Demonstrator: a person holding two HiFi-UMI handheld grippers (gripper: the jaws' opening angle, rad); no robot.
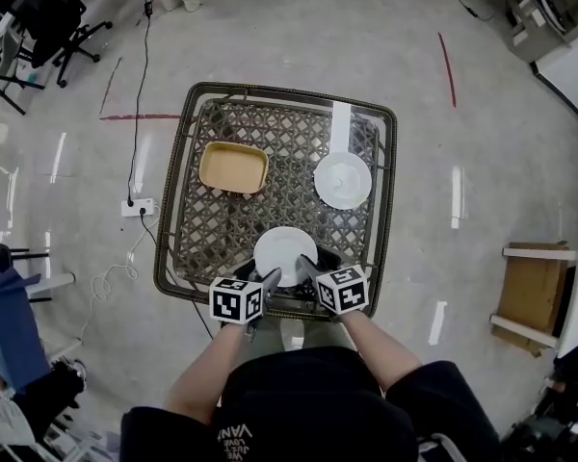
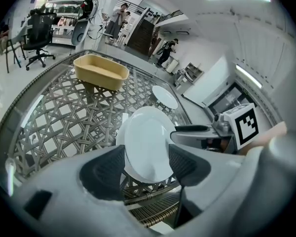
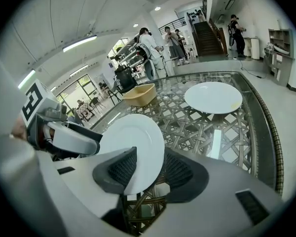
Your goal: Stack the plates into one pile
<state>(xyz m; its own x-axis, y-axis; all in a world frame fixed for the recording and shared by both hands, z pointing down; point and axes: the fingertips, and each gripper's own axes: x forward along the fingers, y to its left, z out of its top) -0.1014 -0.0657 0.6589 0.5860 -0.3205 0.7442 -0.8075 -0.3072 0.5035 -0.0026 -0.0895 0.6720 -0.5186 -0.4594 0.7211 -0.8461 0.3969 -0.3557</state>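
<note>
The person stands at the near edge of a square desk (image 1: 173, 221) with a glass top over a woven wicker lattice, holding a gripper in each hand. Both are brought together at the near rim of one white plate (image 1: 285, 250). The left gripper (image 1: 270, 279) is clamped on that rim. In the left gripper view the plate (image 2: 148, 142) fills the gap, with one jaw showing in front of its edge and the other tucked behind it. The right gripper (image 1: 306, 266) grips the same plate just beside the left one. In the right gripper view the rim (image 3: 133, 142) passes between the two dark ribbed pads, one over the plate's face and one under it. Each gripper's marker cube sits close to the other's at the desk's near edge. The held plate lies over the near middle of the desk, tilted a little, and whether its far edge touches the glass cannot be told. A second white plate (image 1: 343, 179) lies flat on the glass farther back and to the right, well apart from the held one and untouched. A shallow tan tray (image 1: 233, 167) rests on the far left part of the desk, about level with the second plate. Around the desk is a pale glossy floor (image 1: 443, 287), with a white power strip (image 1: 137, 206) on it just left of the desk
</note>
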